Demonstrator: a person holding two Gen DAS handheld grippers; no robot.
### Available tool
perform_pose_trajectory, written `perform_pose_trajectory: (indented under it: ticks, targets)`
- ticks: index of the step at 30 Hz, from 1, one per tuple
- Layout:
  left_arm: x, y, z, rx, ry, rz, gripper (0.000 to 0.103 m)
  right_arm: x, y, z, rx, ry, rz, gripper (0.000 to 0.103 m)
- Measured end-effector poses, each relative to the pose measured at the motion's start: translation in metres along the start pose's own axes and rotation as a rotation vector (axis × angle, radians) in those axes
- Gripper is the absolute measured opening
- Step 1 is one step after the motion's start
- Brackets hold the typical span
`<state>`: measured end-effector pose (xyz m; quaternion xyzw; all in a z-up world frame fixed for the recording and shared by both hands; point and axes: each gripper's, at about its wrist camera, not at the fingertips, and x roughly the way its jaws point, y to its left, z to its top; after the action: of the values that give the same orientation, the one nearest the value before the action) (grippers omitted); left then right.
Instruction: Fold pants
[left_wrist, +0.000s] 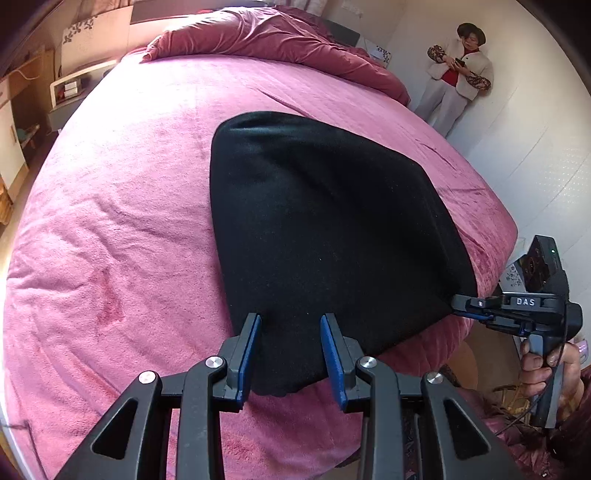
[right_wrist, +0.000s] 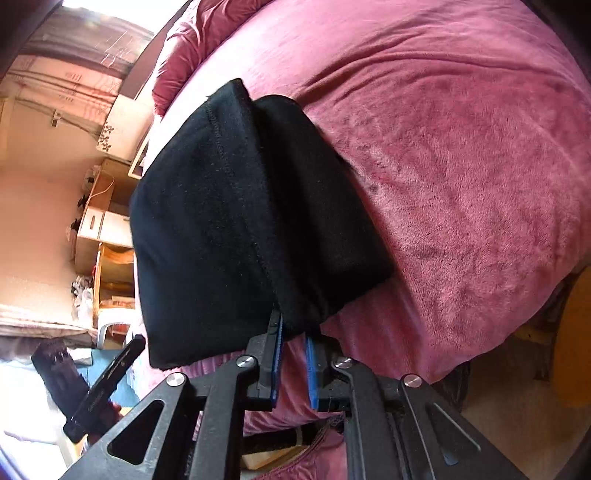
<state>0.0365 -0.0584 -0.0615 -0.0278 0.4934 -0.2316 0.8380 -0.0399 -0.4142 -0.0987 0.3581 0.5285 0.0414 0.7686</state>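
Observation:
Black pants (left_wrist: 314, 221), folded into a thick pad, lie on the pink bed cover (left_wrist: 110, 221). In the left wrist view my left gripper (left_wrist: 291, 328) is shut on the pants' near edge, and the cloth fills the gap between the blue pads. My right gripper (left_wrist: 456, 302) pinches the near right corner, which is drawn to a point. In the right wrist view the pants (right_wrist: 207, 221) rise off the bed cover (right_wrist: 461, 166) at the near side. Their corner bunches between the tips of the right gripper (right_wrist: 295, 332). The left gripper (right_wrist: 136, 341) shows at lower left.
A crumpled dark pink duvet (left_wrist: 258, 33) lies at the bed's far end. A person (left_wrist: 454, 74) stands by the white wall at the far right. Wooden shelves (right_wrist: 107, 229) stand beside the bed. A hand (left_wrist: 543, 365) holds the right gripper's handle past the bed's near edge.

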Motion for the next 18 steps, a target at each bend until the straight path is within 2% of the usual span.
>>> perform_pose_trajectory:
  ticks: [2,7,8,9,11,18]
  targets:
    - [-0.006,-0.002,0.002,0.004,-0.027,0.045,0.034,-0.014,0.004,-0.001,-0.051,0.002,-0.038,0.032]
    - [-0.02,-0.01,0.007,0.033,-0.086,0.142,0.034,-0.053,0.029,0.014,-0.175,-0.104,-0.13,0.033]
    - [-0.021,-0.011,0.01,0.033,-0.092,0.15,0.034,-0.056,0.036,0.021,-0.193,-0.131,-0.133,0.038]
    - [-0.022,-0.012,0.012,0.034,-0.099,0.16,0.034,-0.055,0.035,0.026,-0.205,-0.145,-0.123,0.045]
    - [-0.023,-0.015,0.017,0.045,-0.107,0.168,0.034,-0.049,0.047,0.043,-0.215,-0.167,-0.108,0.051]
    - [-0.017,-0.017,0.025,0.067,-0.101,0.177,0.034,0.0,0.067,0.103,-0.189,-0.165,-0.111,0.052]
